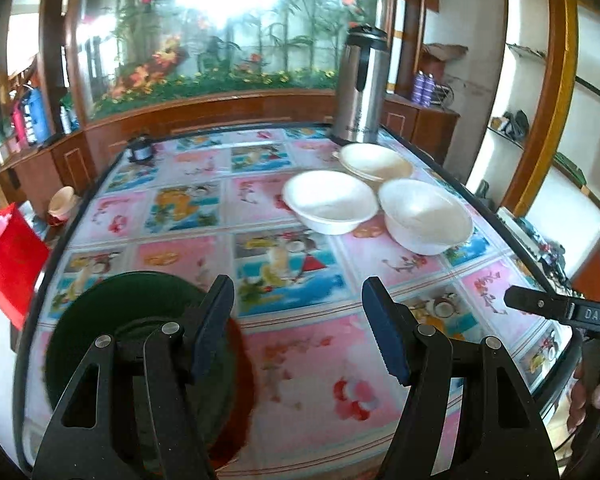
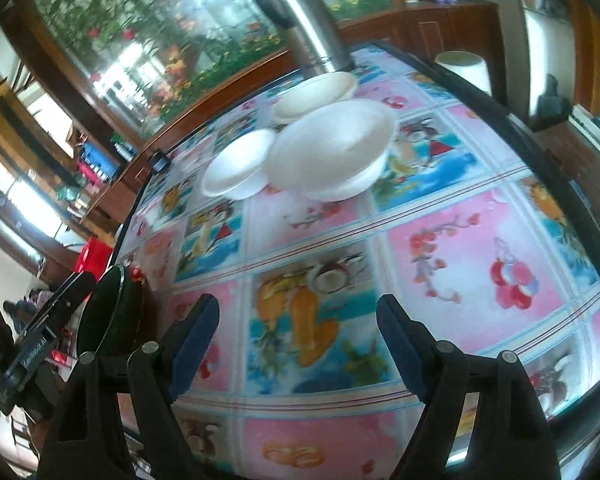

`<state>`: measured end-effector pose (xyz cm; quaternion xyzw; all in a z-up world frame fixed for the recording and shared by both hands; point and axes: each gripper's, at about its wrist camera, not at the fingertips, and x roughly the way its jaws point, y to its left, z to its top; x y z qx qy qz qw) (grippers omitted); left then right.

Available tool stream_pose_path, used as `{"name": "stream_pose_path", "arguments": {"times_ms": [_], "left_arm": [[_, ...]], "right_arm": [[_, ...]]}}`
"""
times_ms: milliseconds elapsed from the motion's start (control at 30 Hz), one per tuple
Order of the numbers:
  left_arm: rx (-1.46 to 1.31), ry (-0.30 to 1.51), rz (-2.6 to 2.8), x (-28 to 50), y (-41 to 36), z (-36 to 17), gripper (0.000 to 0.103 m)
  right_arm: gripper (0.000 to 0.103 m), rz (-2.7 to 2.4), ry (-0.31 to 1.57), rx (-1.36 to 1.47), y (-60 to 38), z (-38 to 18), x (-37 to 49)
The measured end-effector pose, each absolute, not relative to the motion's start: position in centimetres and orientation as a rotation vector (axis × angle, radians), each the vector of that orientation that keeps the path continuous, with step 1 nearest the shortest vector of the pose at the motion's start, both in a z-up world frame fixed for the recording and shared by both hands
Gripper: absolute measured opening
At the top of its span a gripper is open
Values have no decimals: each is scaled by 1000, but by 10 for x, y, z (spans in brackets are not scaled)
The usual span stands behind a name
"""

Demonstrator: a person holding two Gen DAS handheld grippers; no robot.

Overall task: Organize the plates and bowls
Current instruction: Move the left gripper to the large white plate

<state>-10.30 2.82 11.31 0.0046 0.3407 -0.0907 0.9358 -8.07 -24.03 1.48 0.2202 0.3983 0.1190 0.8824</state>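
Left wrist view: left gripper jaws apart, nothing between — green plate sits behind left finger, lower left. Three white bowls clustered upper right, near steel flask.

Right wrist view: right gripper jaws wide, empty — same three bowls upper centre on table.

A table covered in a glossy cloth of pink and blue fruit-and-flower squares fills the middle of both views. Behind it, across the top of the frame, a large flower mural catches bright glare above wooden cabinets. White shelves run down the right edge.
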Motion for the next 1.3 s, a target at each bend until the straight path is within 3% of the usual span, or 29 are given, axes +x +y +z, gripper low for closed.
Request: {"name": "stream_pose_path", "arguments": {"times_ms": [500, 800, 1167, 1267, 1300], "left_arm": [[-5, 818, -269, -41, -46, 89, 67], [-24, 867, -244, -2, -74, 82, 67], [-42, 937, -222, 29, -91, 62, 67], [-58, 949, -222, 35, -94, 60, 67], [-58, 952, -223, 38, -97, 60, 67]], "right_arm": [[81, 152, 849, 409, -288, 15, -25], [81, 162, 820, 168, -285, 42, 32], [81, 174, 858, -167, -261, 35, 77], [78, 192, 891, -168, -263, 31, 87], [64, 194, 909, -177, -262, 29, 90]]}}
